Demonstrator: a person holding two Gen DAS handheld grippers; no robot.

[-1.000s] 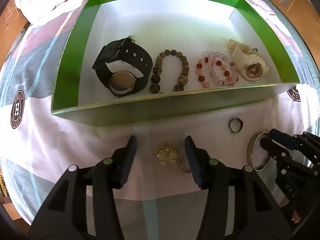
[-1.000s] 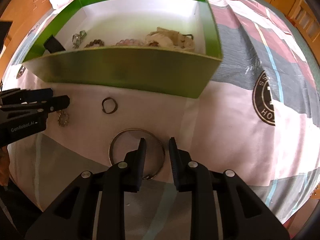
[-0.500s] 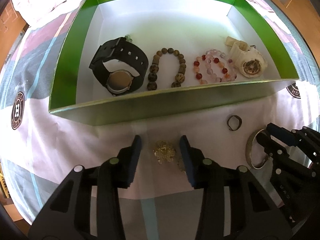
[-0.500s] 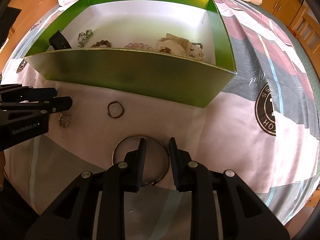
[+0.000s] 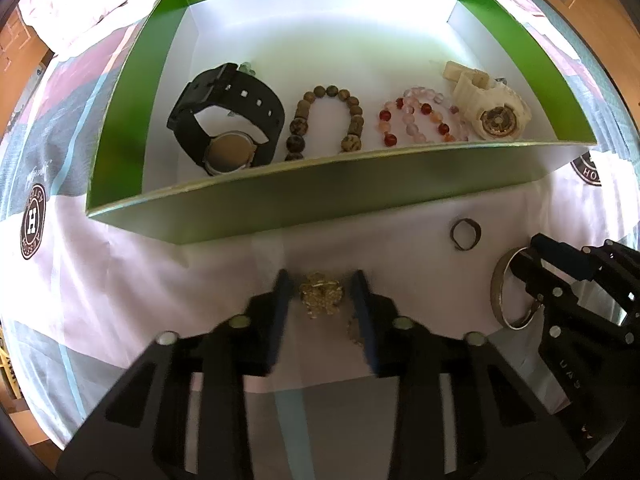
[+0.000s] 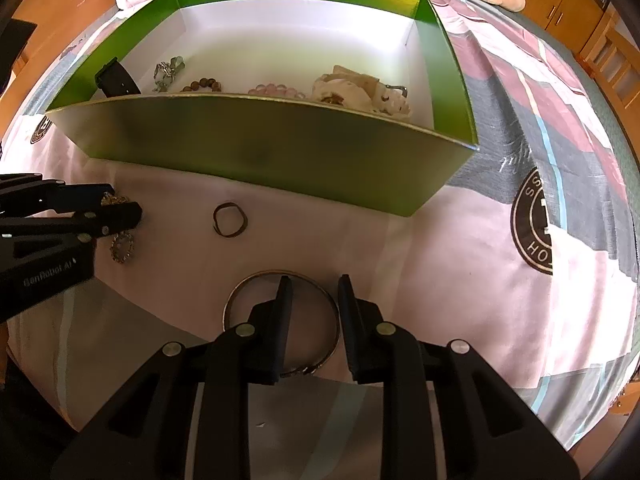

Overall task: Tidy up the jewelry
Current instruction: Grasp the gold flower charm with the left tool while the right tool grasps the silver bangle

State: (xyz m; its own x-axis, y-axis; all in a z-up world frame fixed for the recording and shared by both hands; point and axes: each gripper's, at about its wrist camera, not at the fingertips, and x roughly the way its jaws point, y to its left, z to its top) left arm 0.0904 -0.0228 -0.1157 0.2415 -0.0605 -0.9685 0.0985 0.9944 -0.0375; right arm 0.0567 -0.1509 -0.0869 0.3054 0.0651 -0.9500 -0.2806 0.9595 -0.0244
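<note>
A green box [image 5: 320, 200] with a white floor holds a black watch [image 5: 228, 120], a brown bead bracelet [image 5: 328, 120], a pink and red bead bracelet [image 5: 416, 120] and a cream watch [image 5: 492, 108]. My left gripper [image 5: 322, 298] is open, its fingers either side of a gold brooch [image 5: 322, 294] on the bedspread; a small beaded ring [image 6: 122, 246] lies beside it. My right gripper [image 6: 314, 304] is open, one finger inside and one outside the rim of a silver bangle [image 6: 256, 284]. A dark ring [image 6: 230, 220] lies in front of the box.
The box [image 6: 260, 148] stands on a pink and grey patterned bedspread [image 6: 520, 260]. White bedding [image 5: 100, 0] is bunched behind it, and wooden furniture [image 6: 600, 40] stands at the far right.
My left gripper has narrowed around the gold brooch and come closer to it. My right gripper has stayed straddling the bangle's rim, and the box now looks a little nearer.
</note>
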